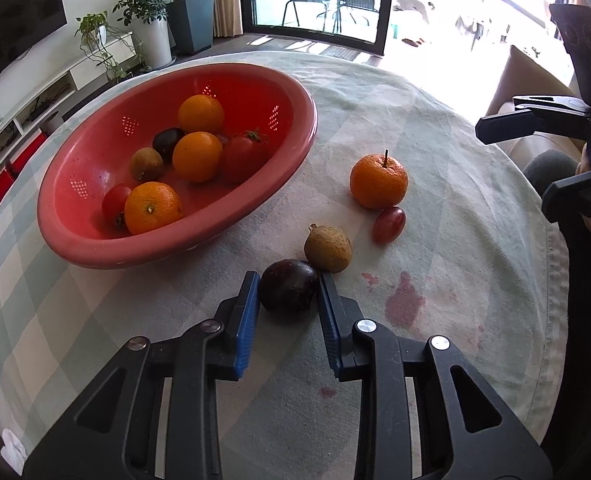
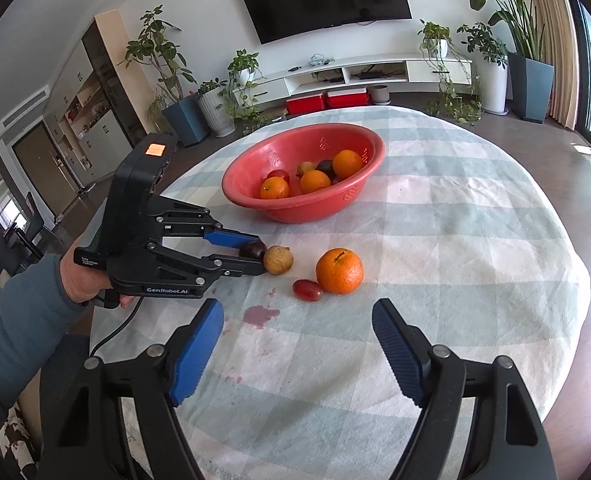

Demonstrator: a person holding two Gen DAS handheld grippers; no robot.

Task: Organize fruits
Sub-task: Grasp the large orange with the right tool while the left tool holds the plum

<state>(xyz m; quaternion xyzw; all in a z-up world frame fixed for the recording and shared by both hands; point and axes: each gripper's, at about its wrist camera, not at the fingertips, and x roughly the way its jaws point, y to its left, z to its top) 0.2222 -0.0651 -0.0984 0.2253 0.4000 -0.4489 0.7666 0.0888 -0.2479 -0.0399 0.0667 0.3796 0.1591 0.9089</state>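
Note:
A dark purple fruit (image 1: pixel 288 285) lies on the checked tablecloth, and my left gripper (image 1: pixel 289 280) is shut on it, blue pads pressing both sides. From the right wrist view the same grip shows on the dark purple fruit (image 2: pixel 253 249) in the left gripper (image 2: pixel 257 254). Touching it is a tan round fruit (image 1: pixel 328 248) (image 2: pixel 278 259). Further off lie a red grape tomato (image 1: pixel 388 224) (image 2: pixel 307 290) and an orange (image 1: pixel 378 181) (image 2: pixel 339 271). The red bowl (image 1: pixel 95 240) (image 2: pixel 295 208) holds oranges, tomatoes and dark fruit. My right gripper (image 2: pixel 295 314) hangs open above the cloth, nothing between its fingers.
Reddish stains (image 2: pixel 260 315) mark the cloth near the loose fruit. A person's hand and blue sleeve (image 2: pixel 11 320) hold the left gripper. Round table edge (image 2: pixel 575 280) curves at the right; plants, a TV and a low cabinet stand beyond.

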